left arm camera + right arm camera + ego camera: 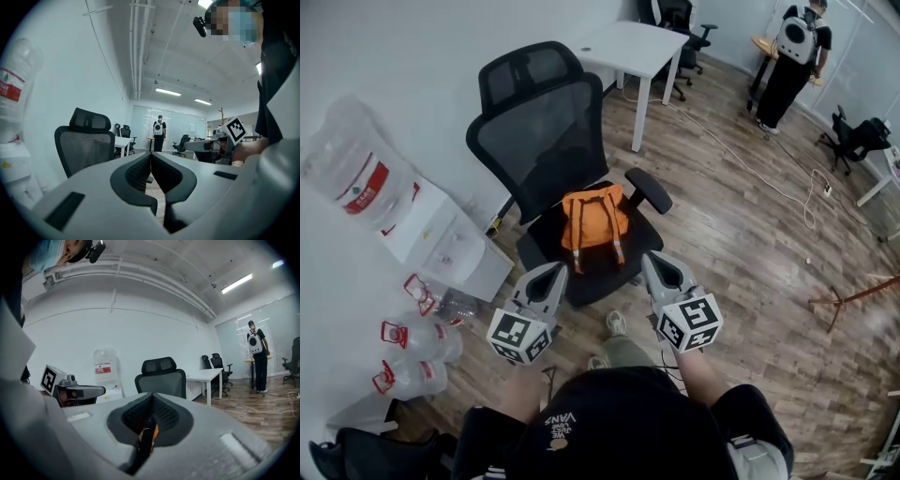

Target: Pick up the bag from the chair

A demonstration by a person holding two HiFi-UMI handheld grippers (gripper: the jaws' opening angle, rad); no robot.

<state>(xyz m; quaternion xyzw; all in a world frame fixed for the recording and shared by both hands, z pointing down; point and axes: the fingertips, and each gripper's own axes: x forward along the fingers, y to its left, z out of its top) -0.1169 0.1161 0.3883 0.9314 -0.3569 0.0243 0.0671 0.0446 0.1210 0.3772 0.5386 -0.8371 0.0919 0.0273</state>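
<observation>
An orange bag point(593, 223) stands upright on the seat of a black mesh office chair point(546, 131). Both grippers hover just in front of the seat edge, short of the bag. My left gripper point(551, 273) is at the seat's front left, my right gripper point(656, 263) at its front right by the armrest. In the left gripper view the jaws point(151, 157) are shut with nothing in them, and the chair back point(84, 145) shows beyond. The right gripper point(151, 398) is shut too; a sliver of the orange bag point(153, 432) shows through the slit below its tips.
A water dispenser point(441, 246) with a bottle on top stands left of the chair, with empty bottles point(417, 342) on the floor. A white desk point(633, 52) is behind. A person with a white backpack point(795, 56) stands far right; a cable point(750, 169) crosses the wooden floor.
</observation>
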